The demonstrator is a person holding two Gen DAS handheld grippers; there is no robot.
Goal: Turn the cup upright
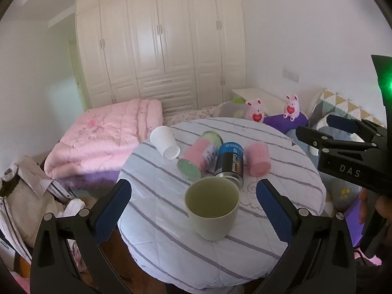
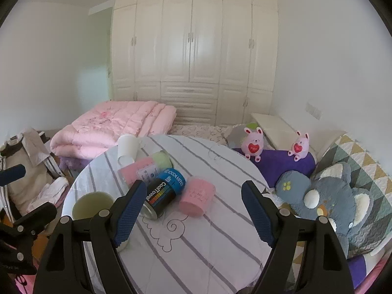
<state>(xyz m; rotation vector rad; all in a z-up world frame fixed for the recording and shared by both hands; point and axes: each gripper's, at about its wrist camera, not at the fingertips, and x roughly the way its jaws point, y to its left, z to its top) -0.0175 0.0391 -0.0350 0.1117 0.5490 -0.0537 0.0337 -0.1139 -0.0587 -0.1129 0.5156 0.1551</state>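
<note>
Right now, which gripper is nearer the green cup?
Left. The left gripper is open with the upright green cup between its fingers, not touching. The right gripper is open farther right, nearer the pink cup.

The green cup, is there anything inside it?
The green cup stands upright, mouth open to the left wrist camera. Its inner wall and most of the bottom show bare; the near rim hides a sliver of the bottom.
</note>
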